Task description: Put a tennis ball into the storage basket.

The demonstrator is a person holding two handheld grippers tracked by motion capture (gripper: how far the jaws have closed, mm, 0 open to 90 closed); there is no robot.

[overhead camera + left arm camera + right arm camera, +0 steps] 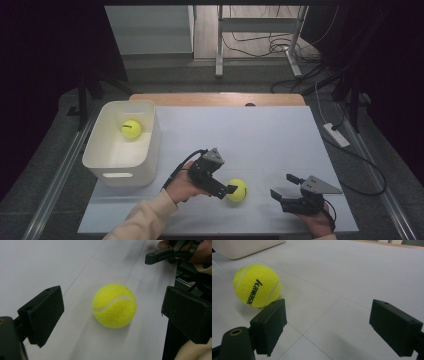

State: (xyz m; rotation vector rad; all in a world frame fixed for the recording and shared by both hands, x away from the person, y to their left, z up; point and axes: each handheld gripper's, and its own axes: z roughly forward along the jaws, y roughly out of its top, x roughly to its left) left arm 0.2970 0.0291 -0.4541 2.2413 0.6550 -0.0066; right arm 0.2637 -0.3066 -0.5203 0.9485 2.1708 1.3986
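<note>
Here the fuzzy round ball lies between the wide-open left tongs; right tongs gape empty.

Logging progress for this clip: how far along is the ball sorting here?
Roughly halfway, it seems. One yellow tennis ball already lies in the white plastic bin. The left gripper is open with its jaws either side of the second yellow tennis ball on the white table, not yet clamped. Gripping, lifting and binning remain. The right gripper waits open nearby.

Lab/test rig: white-covered table, dark curtains, loose floor cables, metal stand legs
</note>
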